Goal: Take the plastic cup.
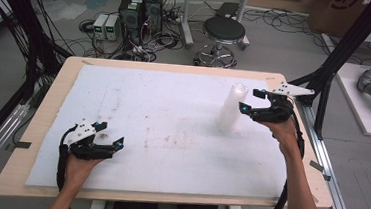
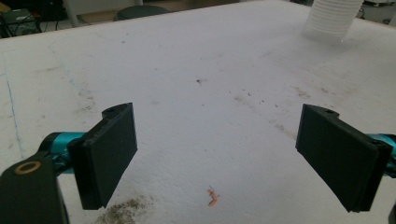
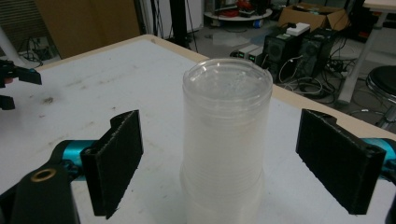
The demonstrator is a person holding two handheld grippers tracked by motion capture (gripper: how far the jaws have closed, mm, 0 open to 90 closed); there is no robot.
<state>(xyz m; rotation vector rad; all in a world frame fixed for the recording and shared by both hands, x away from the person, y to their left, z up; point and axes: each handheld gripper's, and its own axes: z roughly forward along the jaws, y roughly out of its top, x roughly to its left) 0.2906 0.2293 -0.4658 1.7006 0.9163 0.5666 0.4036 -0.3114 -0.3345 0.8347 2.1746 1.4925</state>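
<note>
Both tongs stand with jaws apart and hold nothing: left tongs near left, right tongs just beside the stack of clear plastic cups, upright at far right on the tabletop. Tall, narrow and light-looking, it may tip if one jaw bumps it.

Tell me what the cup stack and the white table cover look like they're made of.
Cup stack: likely thin clear plastic, glossy; you can see through the rim, and the nested walls turn milky with fine ribs.
White table cover: probably a foam sheet, matte; it shows a grainy surface, dull with no glare, holding stains and crumbs. The sheet lies on a light wooden tabletop.
</note>
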